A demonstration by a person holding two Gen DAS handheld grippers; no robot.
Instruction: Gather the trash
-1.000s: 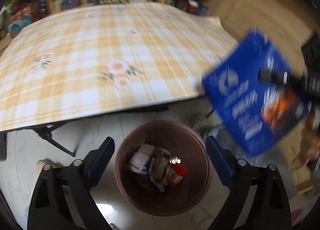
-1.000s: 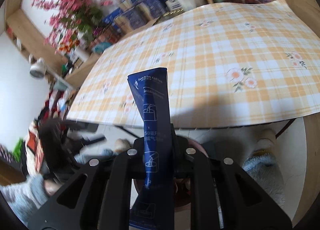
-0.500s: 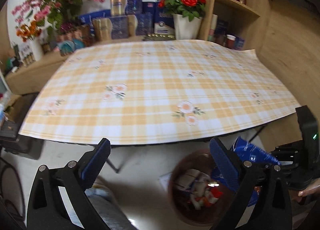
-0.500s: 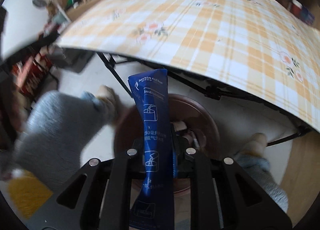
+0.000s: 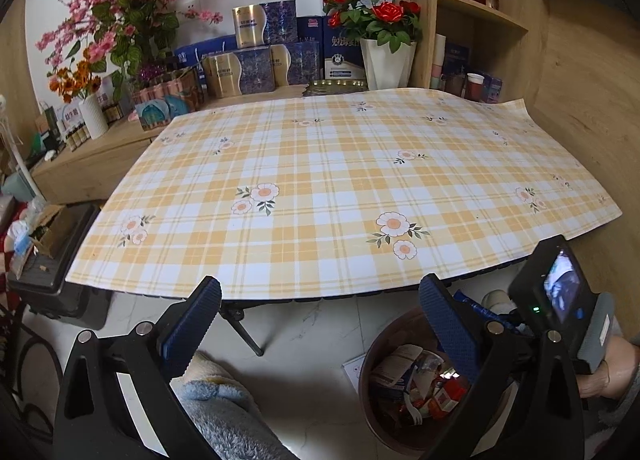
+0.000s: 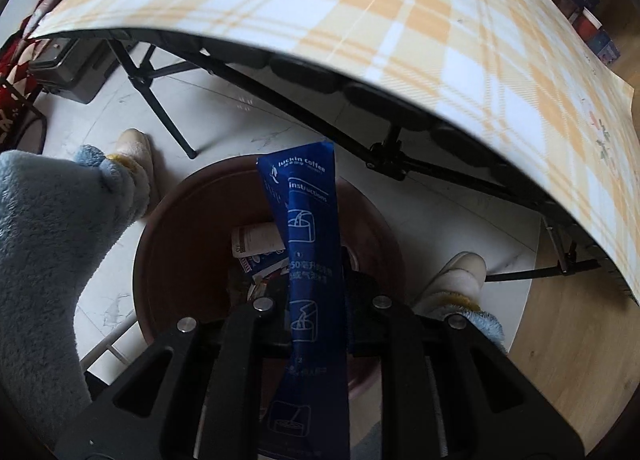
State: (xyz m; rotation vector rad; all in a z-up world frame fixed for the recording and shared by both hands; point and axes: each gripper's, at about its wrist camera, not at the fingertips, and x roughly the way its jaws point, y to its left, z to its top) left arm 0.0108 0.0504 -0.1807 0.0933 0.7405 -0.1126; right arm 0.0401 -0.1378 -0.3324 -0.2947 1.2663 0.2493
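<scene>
A brown round bin (image 6: pixel 172 220) stands on the floor under the table's front edge, with several wrappers (image 6: pixel 256 240) in it. My right gripper (image 6: pixel 314 288) points steeply down over the bin, a blue coffee packet (image 6: pixel 308 220) upright between its pads. Its jaws are opening, and the packet still sits in the grip. In the left wrist view the bin (image 5: pixel 372 360) is at lower right, with the packet's end (image 5: pixel 476 306) above its rim. My left gripper (image 5: pixel 320 288) is wide open and empty, aimed at the table edge.
The plaid tablecloth (image 5: pixel 320 180) covers a folding table whose black legs (image 6: pixel 160 100) stand beside the bin. A person's slippered feet (image 6: pixel 460 280) and a fluffy blue sleeve (image 6: pixel 48 240) flank it. A black case (image 5: pixel 52 280) sits on the floor at left; boxes and flower vases line the back shelf.
The right gripper has swung down from above the table to just over the bin, carrying the packet. The left gripper tilted up from the bin toward the table, then held still.
</scene>
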